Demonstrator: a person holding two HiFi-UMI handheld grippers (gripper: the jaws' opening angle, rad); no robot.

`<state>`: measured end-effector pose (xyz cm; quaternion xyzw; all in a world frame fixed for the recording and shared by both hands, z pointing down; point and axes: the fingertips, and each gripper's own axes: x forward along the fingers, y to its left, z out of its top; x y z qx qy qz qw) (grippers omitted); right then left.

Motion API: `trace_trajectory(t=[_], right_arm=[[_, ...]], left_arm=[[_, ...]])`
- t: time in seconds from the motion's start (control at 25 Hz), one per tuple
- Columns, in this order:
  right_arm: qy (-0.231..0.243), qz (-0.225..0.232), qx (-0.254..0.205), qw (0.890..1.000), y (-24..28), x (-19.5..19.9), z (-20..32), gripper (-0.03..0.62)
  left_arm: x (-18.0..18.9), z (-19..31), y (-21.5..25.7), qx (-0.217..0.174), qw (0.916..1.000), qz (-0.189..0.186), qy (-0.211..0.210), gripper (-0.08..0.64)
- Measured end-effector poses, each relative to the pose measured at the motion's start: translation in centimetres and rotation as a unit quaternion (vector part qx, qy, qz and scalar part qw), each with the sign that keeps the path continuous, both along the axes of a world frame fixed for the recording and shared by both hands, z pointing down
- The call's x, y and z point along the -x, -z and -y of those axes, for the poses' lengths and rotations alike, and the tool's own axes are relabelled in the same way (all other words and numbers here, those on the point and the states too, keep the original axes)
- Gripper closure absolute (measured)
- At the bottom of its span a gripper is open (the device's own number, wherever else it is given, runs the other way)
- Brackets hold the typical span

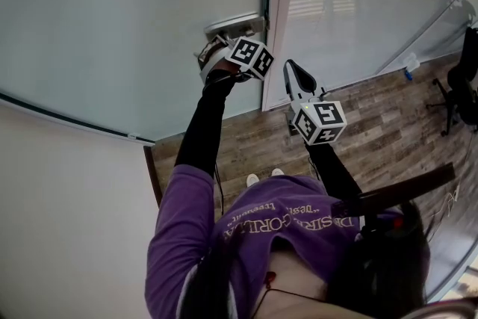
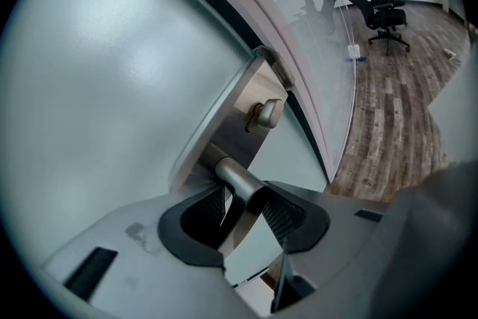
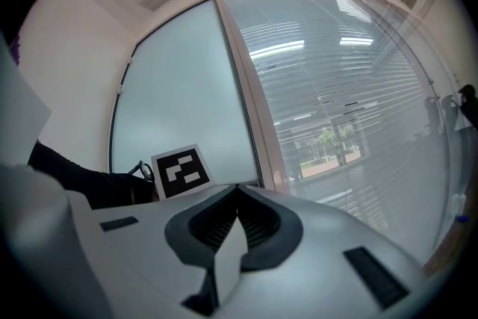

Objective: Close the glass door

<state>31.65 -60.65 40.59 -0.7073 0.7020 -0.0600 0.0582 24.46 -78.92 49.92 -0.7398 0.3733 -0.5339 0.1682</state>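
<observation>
At far left, head view: frosted glass door (image 1: 112,26), its right edge lying along the frame (image 1: 276,19). Can't tell if it's latched.

Left gripper (image 2: 243,209) is at the door's edge, angled down. Its fingers (image 2: 284,217) are clamped on the handle (image 2: 235,179), a round metal lever that sits between the two pads at their tips. The lever comes off a steel plate (image 2: 224,131) on the door's edge. A small knob (image 2: 265,114) sits on that plate just above the lever. A dark seal runs along the door's edge beside the plate.

Right of the frame: right gripper (image 1: 293,69) is held level and apart from the door, touching nothing. Its fingers (image 3: 258,217) are together with nothing between them. Its view looks at the frame, with the left gripper's marker cube (image 3: 181,172) at lower left.

Further right: glass wall (image 1: 373,4) with blinds behind it, then wood-pattern floor (image 1: 388,116). An office chair (image 1: 459,82) stands at the far right edge, well apart from the door.
</observation>
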Motion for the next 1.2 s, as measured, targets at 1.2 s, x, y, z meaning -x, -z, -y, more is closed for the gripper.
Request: trace_trajectory(t=[1.2], right_arm=[[0.055, -0.003, 0.001, 0.998, 0.2, 4.1, -1.5, 0.594]], left_arm=[[13.2, -12.4, 8.5, -0.130, 0.8613, -0.481, 0.100, 0.560]])
